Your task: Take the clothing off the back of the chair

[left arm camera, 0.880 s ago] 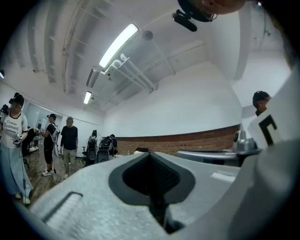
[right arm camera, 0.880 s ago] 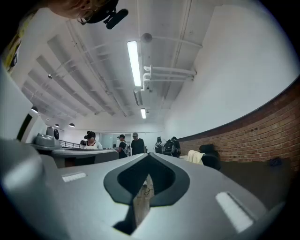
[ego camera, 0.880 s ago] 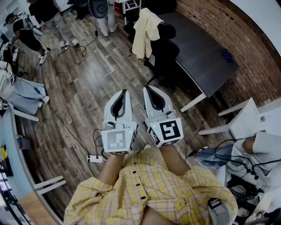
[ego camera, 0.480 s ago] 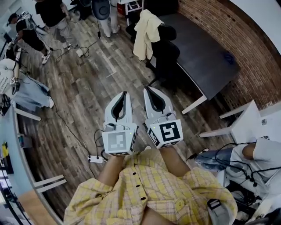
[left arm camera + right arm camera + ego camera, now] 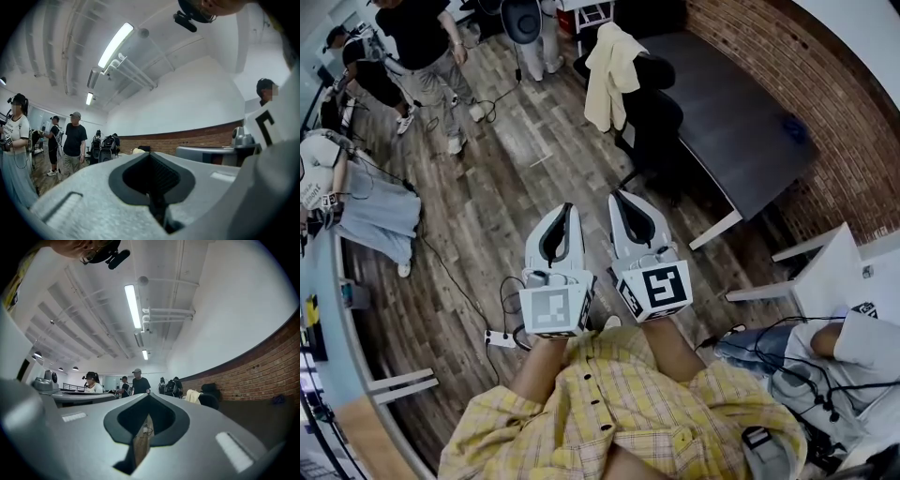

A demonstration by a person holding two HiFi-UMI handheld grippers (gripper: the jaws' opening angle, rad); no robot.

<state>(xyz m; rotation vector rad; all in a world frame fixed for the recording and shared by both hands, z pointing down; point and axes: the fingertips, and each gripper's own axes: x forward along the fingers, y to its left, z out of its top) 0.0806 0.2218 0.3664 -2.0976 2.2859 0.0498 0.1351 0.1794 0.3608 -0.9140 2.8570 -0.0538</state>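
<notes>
One wide plank floor [image 5: 487, 187] fills most of the head view, bounded at the upper right by one brick wall [image 5: 825, 84] and one long dark desk [image 5: 731, 112] set along it. Three people stand at the upper left: one in a black shirt [image 5: 417, 33], one darker figure [image 5: 358, 75] at the frame's edge, and one in a white tee and long grey skirt [image 5: 356, 192]. A fourth sits at the lower right [image 5: 862, 337] beside a white table frame [image 5: 811, 262]. One black chair [image 5: 654, 117] stands at the top centre against the desk's near edge, and the single piece of clothing [image 5: 609, 70], pale yellow, hangs over its back, well apart from both tools. Bare planks and a thin black cable [image 5: 441, 272] lie between. Two grippers sit side by side at the frame's centre, pointing toward the chair. The left gripper [image 5: 567, 208] has its jaws pressed together with nothing in them, and the right gripper [image 5: 617, 197] likewise has its tips meeting on nothing. One white power strip [image 5: 500, 338] lies at the lower left of them.
</notes>
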